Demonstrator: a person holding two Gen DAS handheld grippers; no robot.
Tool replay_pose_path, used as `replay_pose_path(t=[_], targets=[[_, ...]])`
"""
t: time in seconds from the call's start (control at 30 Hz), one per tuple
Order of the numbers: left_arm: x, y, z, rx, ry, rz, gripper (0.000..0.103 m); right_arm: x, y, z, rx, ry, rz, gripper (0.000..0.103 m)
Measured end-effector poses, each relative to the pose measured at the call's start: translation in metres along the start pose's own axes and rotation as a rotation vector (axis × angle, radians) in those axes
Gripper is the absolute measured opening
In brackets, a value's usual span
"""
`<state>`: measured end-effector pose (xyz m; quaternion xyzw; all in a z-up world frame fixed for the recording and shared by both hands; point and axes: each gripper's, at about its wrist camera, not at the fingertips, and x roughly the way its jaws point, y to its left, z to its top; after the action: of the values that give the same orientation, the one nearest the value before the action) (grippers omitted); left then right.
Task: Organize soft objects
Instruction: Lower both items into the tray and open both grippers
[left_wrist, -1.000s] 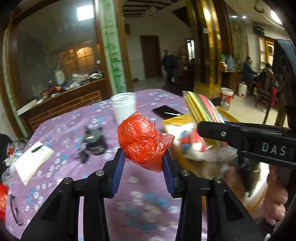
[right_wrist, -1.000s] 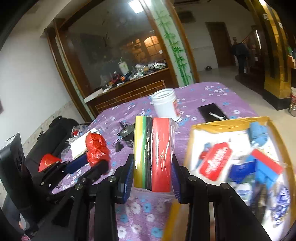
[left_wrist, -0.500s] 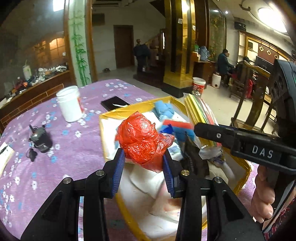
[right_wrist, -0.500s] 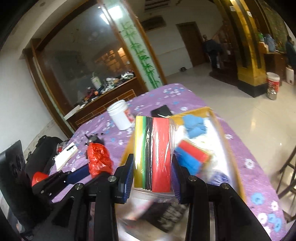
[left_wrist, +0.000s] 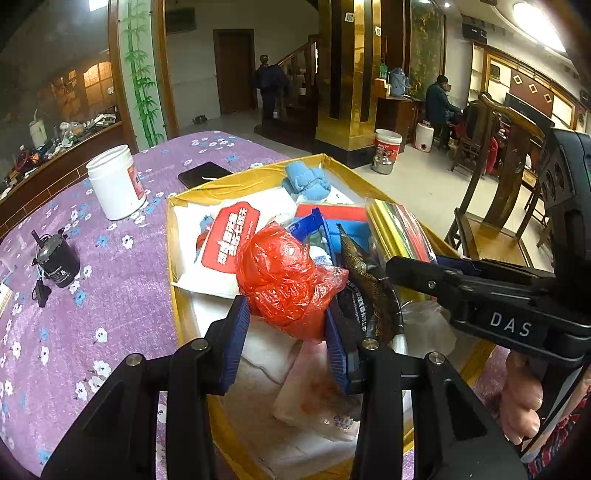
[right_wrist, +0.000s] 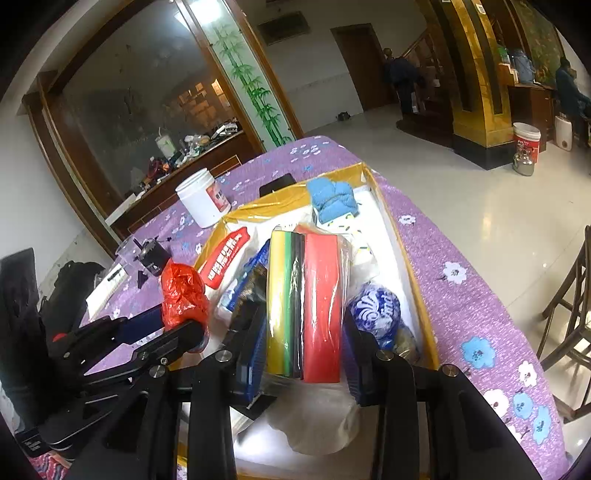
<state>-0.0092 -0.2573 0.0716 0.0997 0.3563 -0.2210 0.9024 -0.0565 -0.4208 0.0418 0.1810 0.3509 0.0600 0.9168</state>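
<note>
Now | both loads over the yellow box on the tabletop, box directly below | left gripper jaws clenched on crumpled red bag | right gripper jaws clamping upright pack of coloured sheets, long axis running away from the jaws | next, likely: lower, release.

Right wrist view: box near end cut off by bottom edge, contents under colour-striped pack hidden. Left wrist view: red bag covers items behind it; white packet print too blurred to read.
</note>
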Motion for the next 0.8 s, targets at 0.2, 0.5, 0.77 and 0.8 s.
replay_pose_path(t=[0.2,0.5,0.77,0.8], targets=[[0.0,-0.005,-0.006,0.018,-0.011,0.006,0.039,0.007,0.006,-0.004,-0.025,0.01,-0.044,0.038],[0.0,0.0,-0.008,0.009,-0.019,-0.003,0.043,0.011,0.013,-0.01,-0.068,0.016,-0.093,0.04],[-0.003,0.0,-0.008,0.003,-0.033,-0.023,0.052,0.005,0.016,-0.01,-0.086,0.0,-0.087,0.048],[-0.005,0.001,-0.008,-0.002,-0.035,-0.03,0.052,0.004,0.017,-0.01,-0.089,-0.003,-0.088,0.053]])
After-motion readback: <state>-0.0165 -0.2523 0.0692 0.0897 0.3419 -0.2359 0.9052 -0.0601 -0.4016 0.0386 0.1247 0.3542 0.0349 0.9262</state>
